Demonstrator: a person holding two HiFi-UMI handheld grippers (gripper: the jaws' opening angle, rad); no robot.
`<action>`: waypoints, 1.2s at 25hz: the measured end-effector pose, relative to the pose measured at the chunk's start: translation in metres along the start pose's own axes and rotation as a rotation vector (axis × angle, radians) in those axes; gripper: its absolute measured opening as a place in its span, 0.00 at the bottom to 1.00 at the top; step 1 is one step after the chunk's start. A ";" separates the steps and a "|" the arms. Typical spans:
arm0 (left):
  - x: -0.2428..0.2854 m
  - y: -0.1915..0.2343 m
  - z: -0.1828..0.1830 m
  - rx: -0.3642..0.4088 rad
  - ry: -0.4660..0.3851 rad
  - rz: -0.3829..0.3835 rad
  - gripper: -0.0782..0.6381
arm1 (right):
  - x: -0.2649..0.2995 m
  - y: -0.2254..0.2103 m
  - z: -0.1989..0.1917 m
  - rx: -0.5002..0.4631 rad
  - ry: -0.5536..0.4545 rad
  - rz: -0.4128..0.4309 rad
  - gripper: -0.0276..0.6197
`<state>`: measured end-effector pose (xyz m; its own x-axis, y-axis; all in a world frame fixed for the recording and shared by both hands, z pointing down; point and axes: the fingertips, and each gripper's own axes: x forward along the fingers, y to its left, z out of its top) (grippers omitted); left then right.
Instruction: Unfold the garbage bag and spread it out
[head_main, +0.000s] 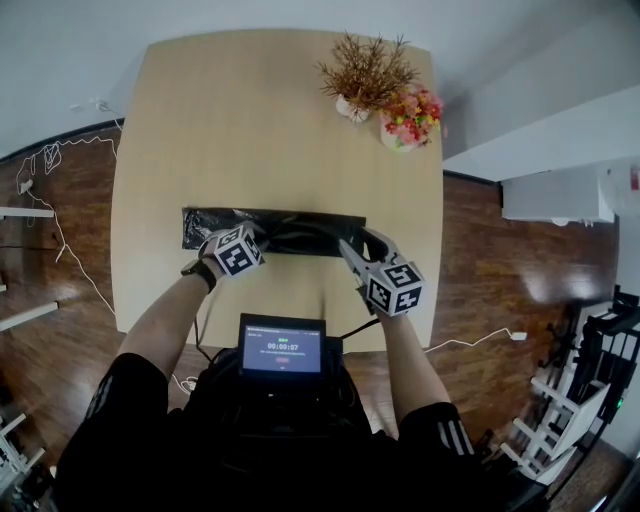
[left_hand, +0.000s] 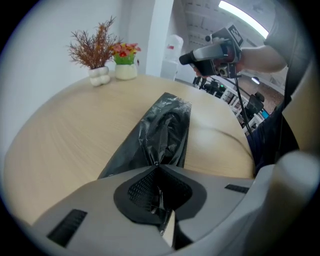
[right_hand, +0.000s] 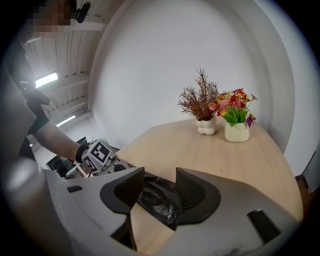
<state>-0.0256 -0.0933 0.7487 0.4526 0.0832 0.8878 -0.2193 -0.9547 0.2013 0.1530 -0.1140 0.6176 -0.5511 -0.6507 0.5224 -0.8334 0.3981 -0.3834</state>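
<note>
A black garbage bag (head_main: 285, 229) lies folded in a long strip across the wooden table (head_main: 240, 120). My left gripper (head_main: 250, 242) stands over the strip's left part. In the left gripper view the left gripper (left_hand: 159, 171) is shut on a pinch of the black film, and the rest of the garbage bag (left_hand: 167, 125) runs away from it along the table. My right gripper (head_main: 362, 246) is at the strip's right end. In the right gripper view the right gripper (right_hand: 160, 176) is open, with the crumpled end of the garbage bag (right_hand: 159, 204) between its pads and untouched by them.
A white vase of dried twigs (head_main: 362, 80) and a pot of red and yellow flowers (head_main: 408, 120) stand at the table's far right corner. A small lit screen (head_main: 282, 348) sits at the person's chest. Cables (head_main: 60, 230) trail over the wooden floor to the left.
</note>
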 end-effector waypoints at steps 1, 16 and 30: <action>-0.003 0.000 0.002 -0.016 -0.010 -0.004 0.11 | 0.000 0.000 -0.002 -0.018 0.009 0.000 0.38; -0.057 0.020 0.034 -0.342 -0.235 -0.101 0.11 | 0.029 0.043 -0.076 -0.554 0.310 0.137 0.38; -0.071 0.029 0.038 -0.501 -0.317 -0.142 0.11 | 0.042 0.027 -0.143 -0.889 0.547 0.058 0.20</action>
<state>-0.0315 -0.1383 0.6757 0.7256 0.0368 0.6871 -0.4832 -0.6836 0.5470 0.1012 -0.0380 0.7383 -0.3498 -0.3218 0.8798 -0.4132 0.8959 0.1633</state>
